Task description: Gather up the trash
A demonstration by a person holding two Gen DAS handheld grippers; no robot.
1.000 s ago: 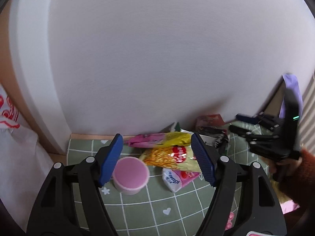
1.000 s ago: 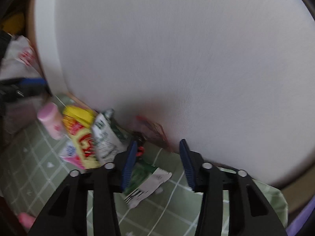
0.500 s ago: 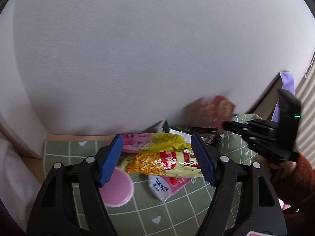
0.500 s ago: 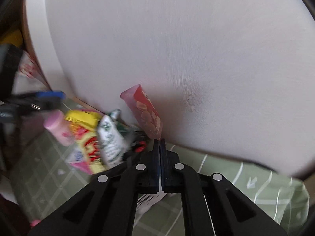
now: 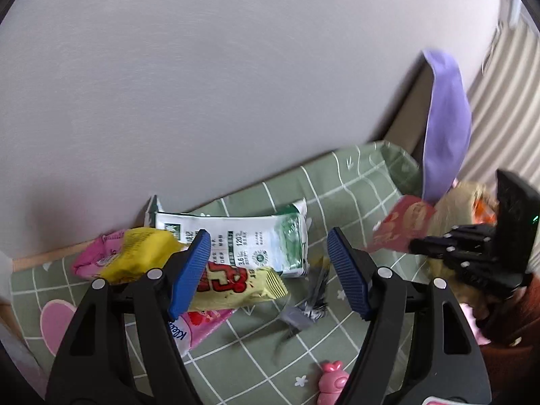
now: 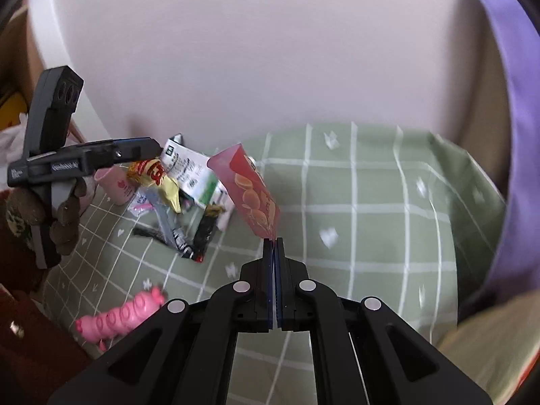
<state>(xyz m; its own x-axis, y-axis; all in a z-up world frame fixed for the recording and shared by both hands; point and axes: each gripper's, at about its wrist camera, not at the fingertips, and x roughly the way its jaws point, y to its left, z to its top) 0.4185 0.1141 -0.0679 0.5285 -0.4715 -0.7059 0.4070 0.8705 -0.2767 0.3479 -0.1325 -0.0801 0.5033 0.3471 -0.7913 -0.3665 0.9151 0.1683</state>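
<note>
The right gripper (image 6: 273, 241) is pinching the red snack packet (image 6: 251, 194) by its lower edge, jaws closed tight on it, holding it up off the green checked cloth (image 6: 371, 202). The left gripper (image 5: 268, 270) is hovering with jaws wide apart and empty over the wrapper pile (image 5: 233, 256) (white-green pouch, yellow packet, pink packet) lying against the wall at the worktop's back edge.

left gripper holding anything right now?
No: the left gripper is open, its blue pads apart above the yellow wrapper and the white-green pouch.
</note>
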